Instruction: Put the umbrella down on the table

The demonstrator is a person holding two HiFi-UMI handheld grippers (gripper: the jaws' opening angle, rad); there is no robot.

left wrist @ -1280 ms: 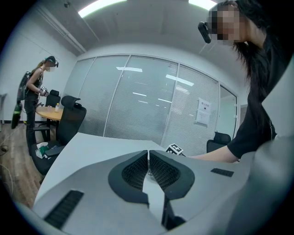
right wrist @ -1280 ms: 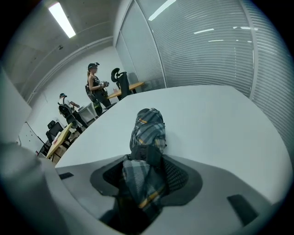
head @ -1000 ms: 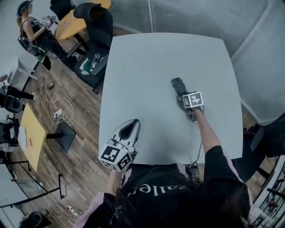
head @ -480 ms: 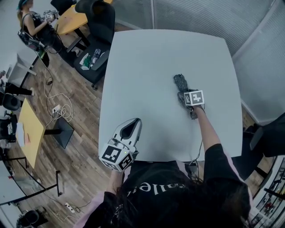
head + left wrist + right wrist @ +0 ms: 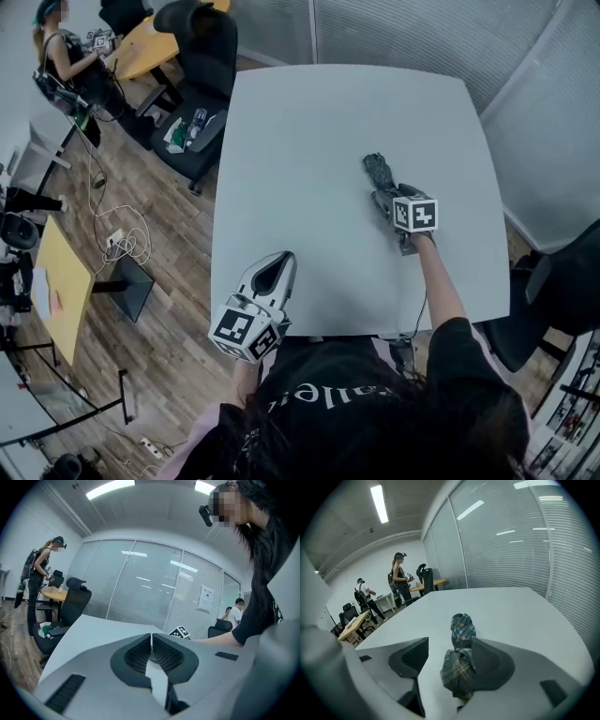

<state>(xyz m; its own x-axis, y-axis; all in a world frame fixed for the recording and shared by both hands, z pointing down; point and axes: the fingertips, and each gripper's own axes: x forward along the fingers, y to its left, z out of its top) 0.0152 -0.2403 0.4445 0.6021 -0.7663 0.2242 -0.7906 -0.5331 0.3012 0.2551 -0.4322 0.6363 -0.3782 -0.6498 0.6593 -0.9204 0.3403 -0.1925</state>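
Over by the left a black office chair (image 5: 202, 42) stands beside the pale grey square table (image 5: 309, 112). At the table's near edge the left gripper (image 5: 277, 260) hangs with its jaws pressed together and nothing between them. Further right, the folded dark green plaid umbrella (image 5: 378, 172) lies flat on the tabletop, right of centre. The right gripper (image 5: 384, 198) sits over its near end, jaws opening wide either side of the bundle, with a clear gap at the left-hand pad

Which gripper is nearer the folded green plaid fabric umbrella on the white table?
Right. The right gripper, jaws opening, straddles the plaid umbrella; the left gripper hangs apart over the near edge of the table.
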